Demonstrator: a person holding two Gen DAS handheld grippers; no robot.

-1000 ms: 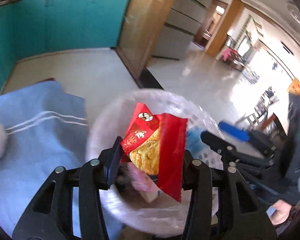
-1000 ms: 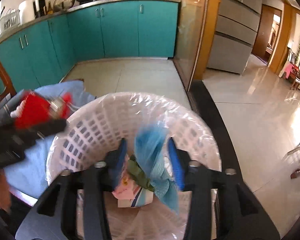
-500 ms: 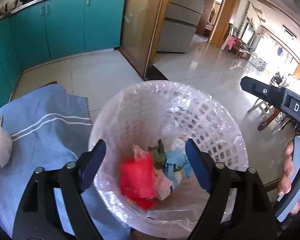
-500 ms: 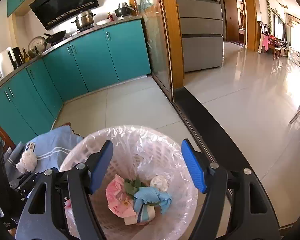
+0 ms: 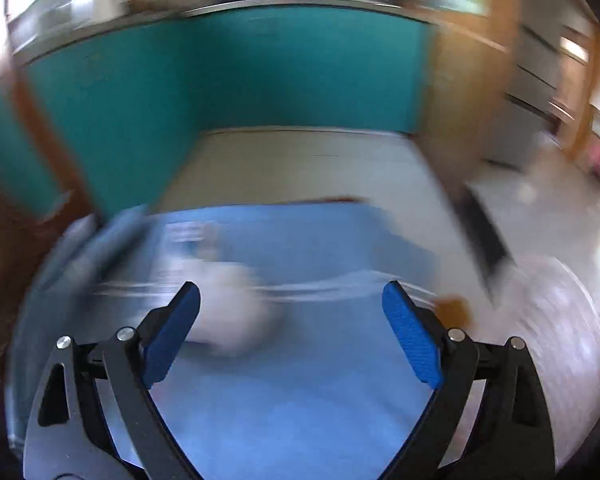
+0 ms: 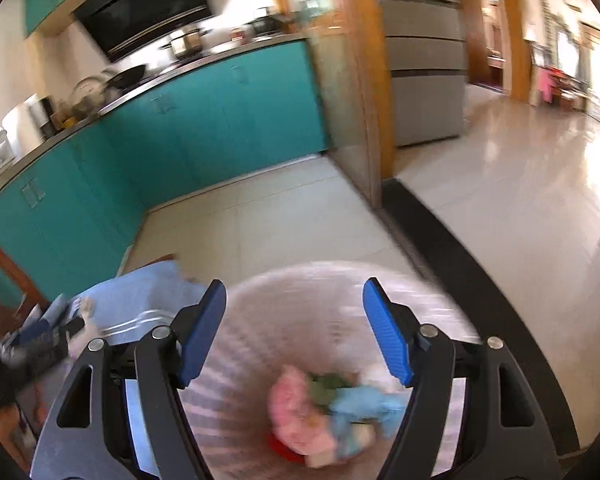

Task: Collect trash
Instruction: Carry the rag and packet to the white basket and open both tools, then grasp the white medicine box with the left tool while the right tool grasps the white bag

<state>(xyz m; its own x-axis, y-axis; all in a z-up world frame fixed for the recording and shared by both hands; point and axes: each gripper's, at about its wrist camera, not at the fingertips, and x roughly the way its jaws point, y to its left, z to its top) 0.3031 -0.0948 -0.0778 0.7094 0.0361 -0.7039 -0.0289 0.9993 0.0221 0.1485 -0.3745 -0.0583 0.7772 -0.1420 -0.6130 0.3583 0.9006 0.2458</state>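
Note:
The view from my left gripper (image 5: 291, 288) is blurred by motion. Its jaws are opening, with nothing gripped, and it hangs over a blue cloth (image 5: 300, 400). A crumpled white wad (image 5: 236, 320) lies on the cloth just ahead of the left finger. My right gripper (image 6: 294, 286) stands open and empty above the white lined basket (image 6: 300, 280). Inside lie a pink wrapper (image 6: 296, 412), a blue scrap (image 6: 364, 404) and a red packet (image 6: 284, 446). The basket's rim (image 5: 552, 320) also shows at the right of the left wrist view.
Teal kitchen cabinets (image 6: 228, 120) run along the back and left. A wooden door frame (image 6: 364, 92) and a black floor strip (image 6: 480, 280) divide the kitchen from a bright tiled hall. Dark wooden furniture (image 5: 16, 248) stands left of the cloth.
My left gripper let the red packet fall into the basket, then swung left over the blue cloth toward the white wad. My right gripper dropped the blue scrap, opened and lifted a little.

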